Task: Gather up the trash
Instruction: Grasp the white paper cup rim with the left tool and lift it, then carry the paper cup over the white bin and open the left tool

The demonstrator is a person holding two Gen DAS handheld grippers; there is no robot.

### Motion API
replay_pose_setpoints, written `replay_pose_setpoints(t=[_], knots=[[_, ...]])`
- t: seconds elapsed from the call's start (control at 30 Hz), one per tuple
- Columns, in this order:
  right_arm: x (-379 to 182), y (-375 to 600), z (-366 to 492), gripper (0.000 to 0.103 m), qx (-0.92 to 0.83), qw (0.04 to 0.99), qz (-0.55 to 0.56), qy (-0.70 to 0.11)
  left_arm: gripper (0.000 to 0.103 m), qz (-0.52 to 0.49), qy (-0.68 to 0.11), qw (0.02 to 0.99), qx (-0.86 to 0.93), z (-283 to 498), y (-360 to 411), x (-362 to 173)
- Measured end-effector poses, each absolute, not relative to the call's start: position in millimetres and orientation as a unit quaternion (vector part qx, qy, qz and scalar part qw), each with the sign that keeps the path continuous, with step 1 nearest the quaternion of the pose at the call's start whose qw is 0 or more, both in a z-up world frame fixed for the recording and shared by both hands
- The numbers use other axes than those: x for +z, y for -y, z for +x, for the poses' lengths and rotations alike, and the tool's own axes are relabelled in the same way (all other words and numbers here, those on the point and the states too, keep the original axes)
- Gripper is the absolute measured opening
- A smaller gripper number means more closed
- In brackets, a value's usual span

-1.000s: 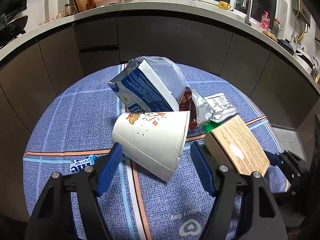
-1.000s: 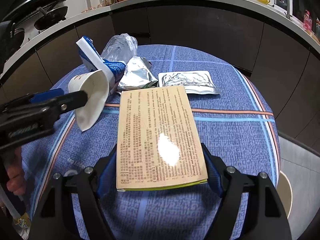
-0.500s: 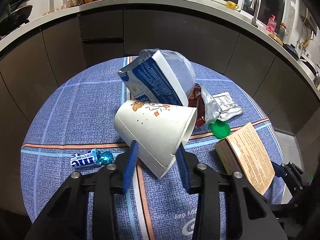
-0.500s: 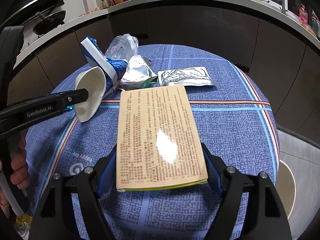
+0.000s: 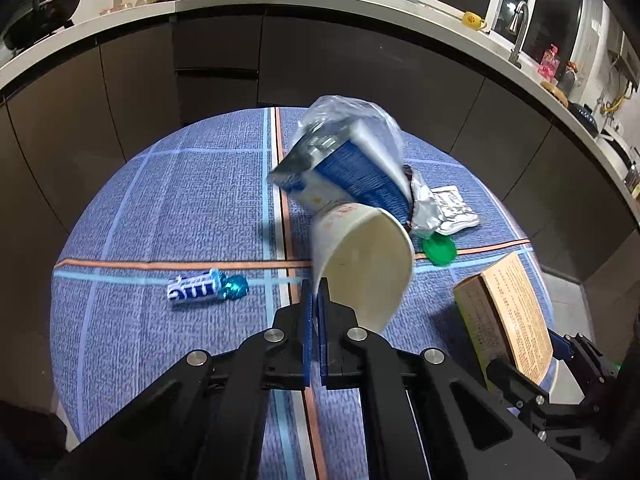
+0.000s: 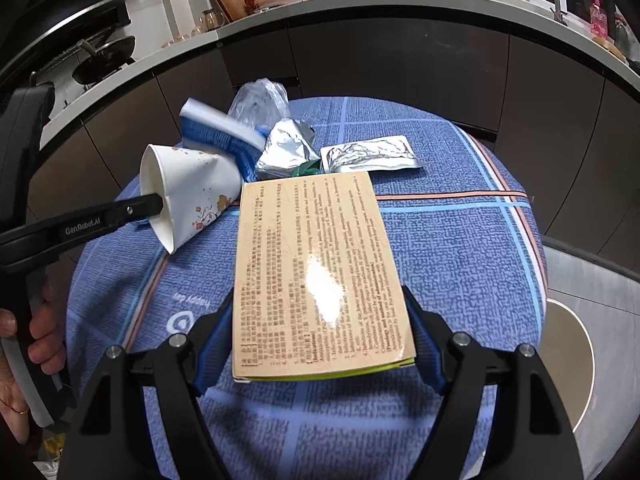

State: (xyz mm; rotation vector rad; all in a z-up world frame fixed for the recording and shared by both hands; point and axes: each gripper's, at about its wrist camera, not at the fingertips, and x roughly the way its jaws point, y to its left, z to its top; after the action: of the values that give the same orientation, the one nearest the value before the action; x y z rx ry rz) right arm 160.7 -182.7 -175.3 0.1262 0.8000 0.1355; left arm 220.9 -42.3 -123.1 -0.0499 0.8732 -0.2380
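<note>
We see only part of each tool: in the left wrist view the left gripper has its fingers nearly together, pinching the rim of the white paper cup, whose inside looks empty. The cup lies tilted, mouth toward the camera, against the blue-and-white carton, itself partly wrapped in a clear plastic bag. In the right wrist view the right gripper holds the printed tan box between widely spread fingers, above the table. A hand is cut off at the left edge. Foil pouches, a green lid and a candy wrapper lie on the cloth.
</note>
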Motion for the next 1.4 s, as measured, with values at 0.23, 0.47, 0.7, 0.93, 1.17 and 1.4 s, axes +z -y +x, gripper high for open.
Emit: replay_pose_setpoints(t=[0.23,0.47,0.7,0.93,1.17,1.4], knots=[[-156.6,189.8,137.0,0.076,0.067,0.925,0.071,-0.368,0.002,-0.033,-0.403,0.903,-0.141,191.0,40.4,-100.6],[-136.6,199.4,109.3,0.076,0.061,0.934,0.077,-0.344,0.002,-0.041,-0.383,0.906,-0.178,164.8,51.8,-76.6],[-121.2,215.4,83.8,0.076,0.042,0.941,0.081,-0.325,0.002,-0.038,-0.365,0.903,-0.224,146.3,76.9,-55.1],[-117.6,239.9,64.8,0.076,0.010,0.944,0.090,-0.318,0.002,-0.018,-0.355,0.895,-0.270,131.9,110.2,-44.7],[-125.2,273.9,46.0,0.076,-0.029,0.941,0.101,-0.321,0.002,0.004,-0.357,0.881,-0.309,123.9,146.6,-46.2],[-145.2,312.9,25.2,0.076,-0.074,0.932,0.118,-0.335,0.002,0.024,-0.361,0.869,-0.337,120.8,184.5,-49.2]])
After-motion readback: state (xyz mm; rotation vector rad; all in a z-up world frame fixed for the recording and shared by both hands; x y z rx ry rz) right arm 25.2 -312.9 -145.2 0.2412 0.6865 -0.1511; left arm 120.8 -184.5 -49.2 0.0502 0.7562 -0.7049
